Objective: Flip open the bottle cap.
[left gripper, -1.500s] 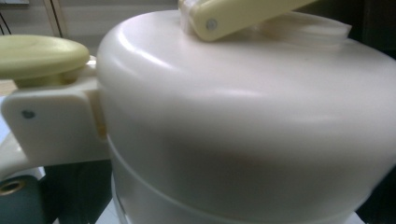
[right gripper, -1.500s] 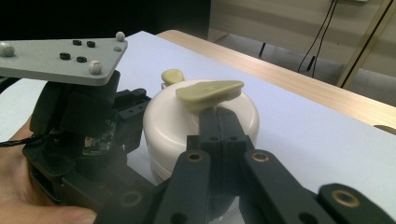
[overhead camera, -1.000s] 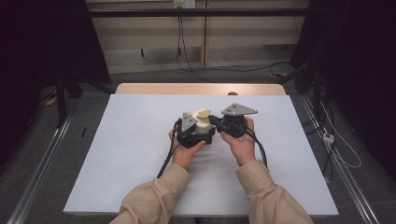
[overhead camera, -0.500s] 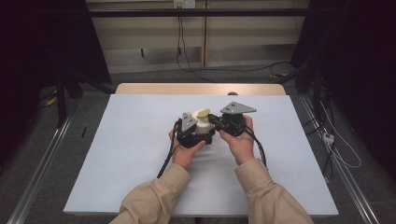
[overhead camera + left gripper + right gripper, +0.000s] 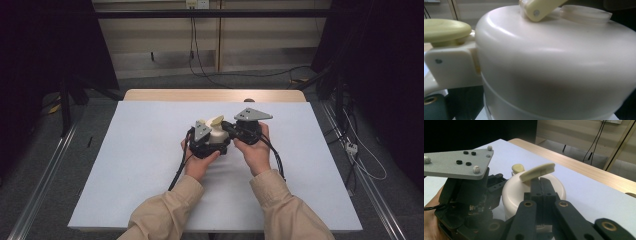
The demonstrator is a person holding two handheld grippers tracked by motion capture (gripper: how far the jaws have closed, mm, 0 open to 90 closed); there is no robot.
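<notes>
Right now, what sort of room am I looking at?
Probably a lab recording booth: black curtains flank a white-topped table, loose cables hang from a wall socket, and a person works a cream plastic pot with handheld claws.

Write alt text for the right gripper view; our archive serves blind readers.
Shut black tongs rest atop a cream lidded pot just under its raised yellow handle. The other tongs' grey plate sits at left, on a white table.
</notes>
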